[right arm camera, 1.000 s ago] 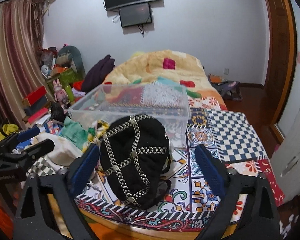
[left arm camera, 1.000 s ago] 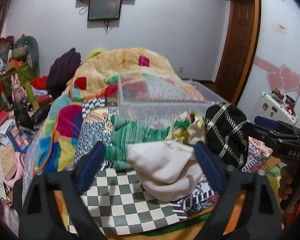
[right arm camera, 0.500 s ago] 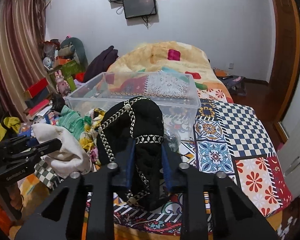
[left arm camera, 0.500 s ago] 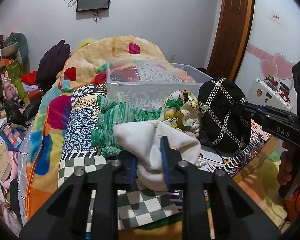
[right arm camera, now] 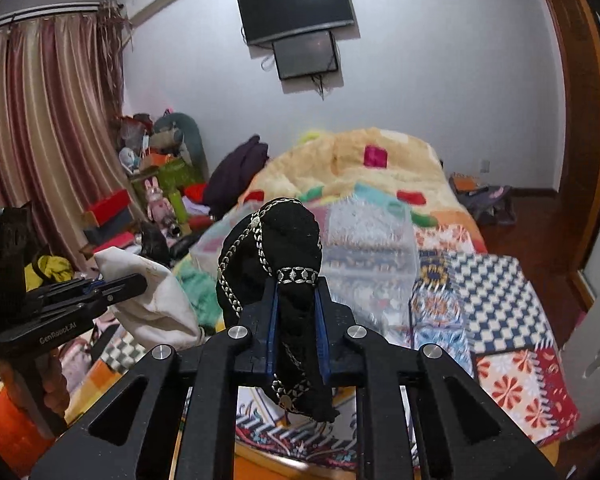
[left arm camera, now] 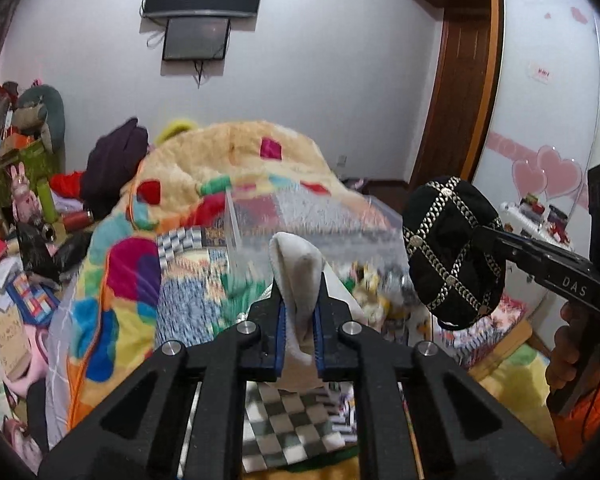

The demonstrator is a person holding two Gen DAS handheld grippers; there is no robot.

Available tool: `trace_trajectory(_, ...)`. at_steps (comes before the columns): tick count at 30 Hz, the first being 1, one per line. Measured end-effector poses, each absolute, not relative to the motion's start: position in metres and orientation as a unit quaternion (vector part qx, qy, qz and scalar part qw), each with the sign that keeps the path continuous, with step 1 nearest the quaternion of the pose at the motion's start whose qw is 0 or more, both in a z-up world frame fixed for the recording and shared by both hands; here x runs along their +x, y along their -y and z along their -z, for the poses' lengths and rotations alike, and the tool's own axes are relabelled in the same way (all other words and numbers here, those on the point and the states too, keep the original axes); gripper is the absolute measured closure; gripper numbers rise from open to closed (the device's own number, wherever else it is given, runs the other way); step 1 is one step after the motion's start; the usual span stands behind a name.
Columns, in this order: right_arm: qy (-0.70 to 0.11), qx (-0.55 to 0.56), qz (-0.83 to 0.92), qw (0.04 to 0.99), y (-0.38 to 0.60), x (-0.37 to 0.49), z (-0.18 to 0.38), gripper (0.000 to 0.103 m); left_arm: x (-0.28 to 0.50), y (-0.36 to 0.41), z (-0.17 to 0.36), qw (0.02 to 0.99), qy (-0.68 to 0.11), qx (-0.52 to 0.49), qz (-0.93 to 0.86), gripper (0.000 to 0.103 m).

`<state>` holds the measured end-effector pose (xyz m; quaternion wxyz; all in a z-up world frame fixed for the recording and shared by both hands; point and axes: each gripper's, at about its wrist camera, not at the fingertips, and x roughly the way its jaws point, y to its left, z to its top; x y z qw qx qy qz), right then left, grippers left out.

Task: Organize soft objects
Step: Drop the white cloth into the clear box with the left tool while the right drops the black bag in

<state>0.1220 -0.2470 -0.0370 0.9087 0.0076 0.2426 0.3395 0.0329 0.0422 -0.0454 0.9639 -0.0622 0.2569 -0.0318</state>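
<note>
My left gripper (left arm camera: 300, 320) is shut on a white cloth (left arm camera: 298, 276) and holds it up above the bed; the cloth also shows in the right wrist view (right arm camera: 156, 296). My right gripper (right arm camera: 296, 316) is shut on a black hat with gold chain trim (right arm camera: 276, 248), lifted off the bed; the hat also shows at the right of the left wrist view (left arm camera: 452, 252). A clear plastic bin (left arm camera: 300, 216) stands on the bed beyond both grippers, also in the right wrist view (right arm camera: 368, 252). A green knit piece (left arm camera: 240, 292) and a yellow floral cloth (left arm camera: 368, 284) lie blurred in front of the bin.
The bed has a patchwork cover (right arm camera: 496, 292) and a yellow fleece blanket (left arm camera: 228, 156) at the far end. Clutter of toys and boxes (left arm camera: 20, 200) lines the left side. A wooden door (left arm camera: 452, 92) and a white case (left arm camera: 536, 216) are at the right.
Both grippers have closed on their items and lifted them: the left raised the white cloth off the bed, the right raised the black hat. Both views tilted upward.
</note>
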Motion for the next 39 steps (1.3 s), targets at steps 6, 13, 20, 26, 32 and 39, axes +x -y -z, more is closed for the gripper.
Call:
trace_trajectory(6,-0.219,0.005,-0.324,0.920,0.247,0.138,0.021,0.089,0.050,-0.045,0.018,0.974,-0.217,-0.060,0.025,0.093)
trace_trajectory(13,-0.199,0.007,-0.304,0.932,0.243,0.162,0.010,0.089,0.080,-0.047,0.001,0.979,-0.197,-0.051,0.015,0.093)
trace_trajectory(20,-0.203,-0.007,-0.293,0.934,0.230,0.184,0.015,0.089,0.119,-0.053,0.007,0.973,-0.224,-0.051,0.015,0.093)
trace_trajectory(26,-0.216,-0.020,-0.287,0.933,0.221,0.201,0.029,0.089,0.155,-0.051,0.032,0.963,-0.267,-0.040,0.016,0.093)
trace_trajectory(32,-0.249,-0.040,-0.287,0.924,0.210,0.216,0.048,0.089,0.183,-0.043,0.063,0.947,-0.318,-0.031,0.022,0.093)
trace_trajectory(39,-0.303,-0.072,-0.305,0.900,0.193,0.232,0.072,0.089,0.202,-0.041,0.084,0.933,-0.359,-0.025,0.028,0.093)
